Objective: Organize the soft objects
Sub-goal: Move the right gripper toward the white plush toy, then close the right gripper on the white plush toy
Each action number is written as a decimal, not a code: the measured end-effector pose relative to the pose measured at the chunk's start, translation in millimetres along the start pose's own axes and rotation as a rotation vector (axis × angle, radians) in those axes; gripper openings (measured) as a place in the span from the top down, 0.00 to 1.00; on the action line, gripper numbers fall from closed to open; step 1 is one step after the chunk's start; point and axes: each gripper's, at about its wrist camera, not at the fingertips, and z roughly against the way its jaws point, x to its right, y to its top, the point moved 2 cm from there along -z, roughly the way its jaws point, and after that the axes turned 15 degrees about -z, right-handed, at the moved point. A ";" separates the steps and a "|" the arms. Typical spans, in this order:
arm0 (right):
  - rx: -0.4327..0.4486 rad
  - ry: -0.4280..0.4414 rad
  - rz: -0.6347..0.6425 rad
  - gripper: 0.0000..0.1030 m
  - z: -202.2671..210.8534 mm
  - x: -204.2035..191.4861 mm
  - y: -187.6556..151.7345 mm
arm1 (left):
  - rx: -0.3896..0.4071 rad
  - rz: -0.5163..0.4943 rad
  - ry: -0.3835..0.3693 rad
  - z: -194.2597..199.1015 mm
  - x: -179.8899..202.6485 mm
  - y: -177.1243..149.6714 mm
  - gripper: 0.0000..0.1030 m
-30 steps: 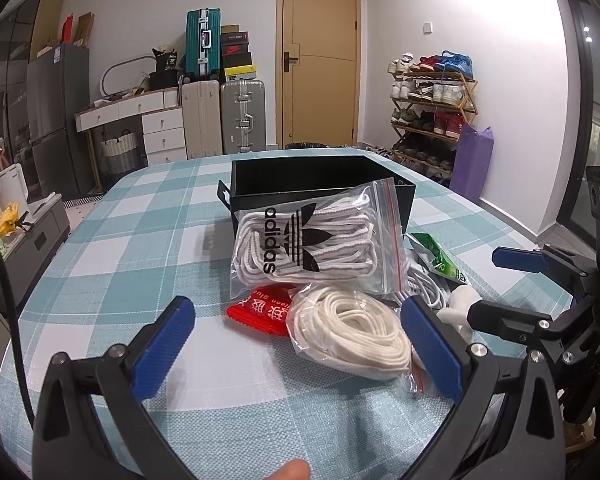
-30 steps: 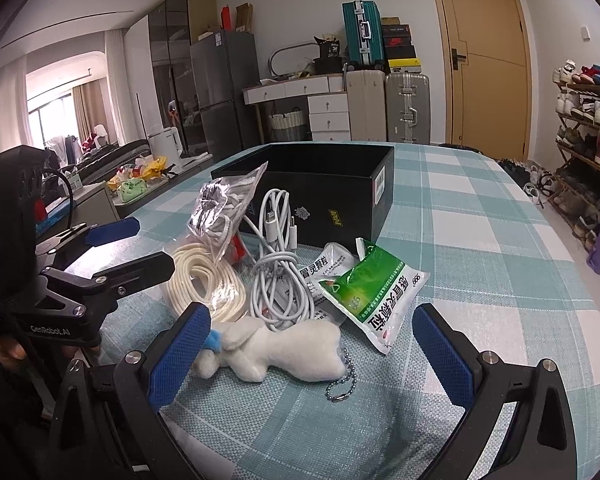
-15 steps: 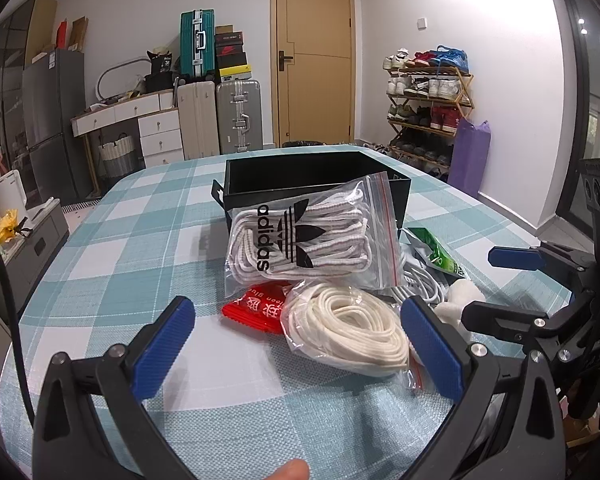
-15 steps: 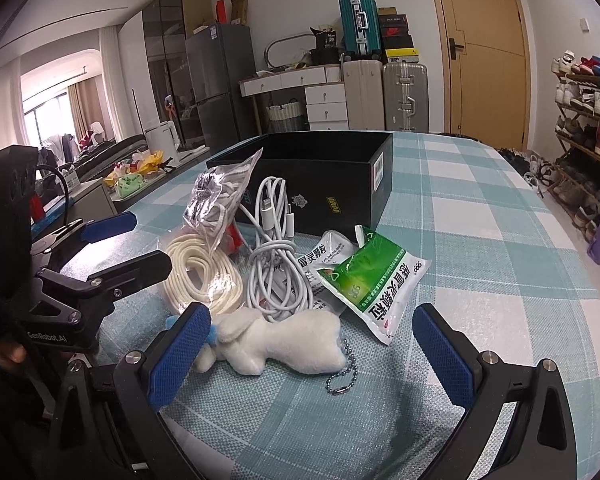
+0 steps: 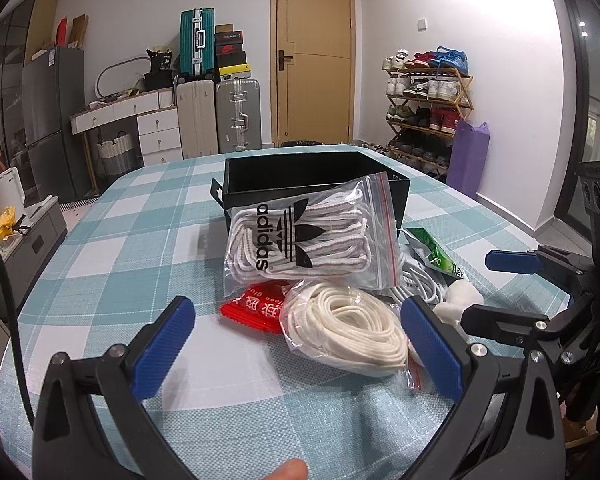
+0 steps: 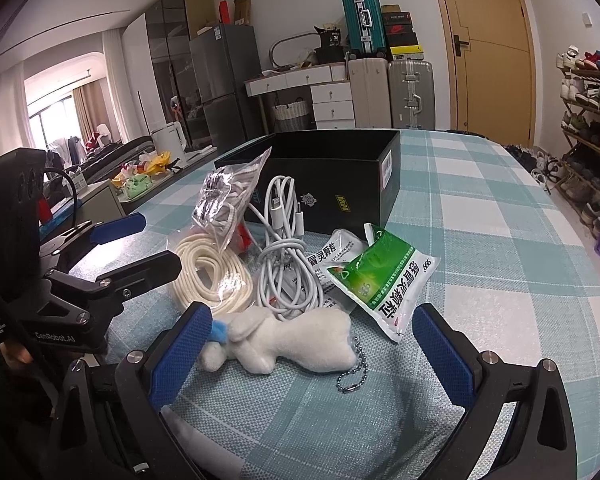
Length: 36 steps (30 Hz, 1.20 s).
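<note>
A black open box (image 5: 316, 176) stands mid-table; it also shows in the right wrist view (image 6: 332, 176). In front lie an adidas bag of laces (image 5: 308, 236), a bagged coil of cream rope (image 5: 348, 330), a red packet (image 5: 256, 306), white cables (image 6: 286, 264), a green sachet (image 6: 380, 276) and a white plush keychain (image 6: 292, 338). My left gripper (image 5: 296, 344) is open and empty, just short of the rope. My right gripper (image 6: 312, 344) is open and empty, its jaws on either side of the plush.
The table has a teal-and-white checked cloth (image 5: 120, 240). Each gripper shows in the other's view: the right one (image 5: 540, 300) at the right, the left one (image 6: 60, 280) at the left. Suitcases, drawers, a door and a shoe rack stand beyond.
Both grippers have eased slightly forward toward the pile. The objects have not moved and both grippers stay open.
</note>
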 end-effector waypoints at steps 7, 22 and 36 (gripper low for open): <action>-0.010 0.015 -0.001 0.03 -0.8 -1.4 -0.2 | -0.001 0.004 -0.006 -0.5 -0.3 -0.7 0.00; -0.051 0.052 0.006 0.13 -0.9 -6.4 -7.2 | -0.002 -0.005 -0.009 -2.3 1.8 -1.2 0.00; -0.080 0.062 -0.013 0.21 -9.0 -5.4 -6.6 | -0.003 -0.008 -0.007 -1.8 1.8 -1.2 0.00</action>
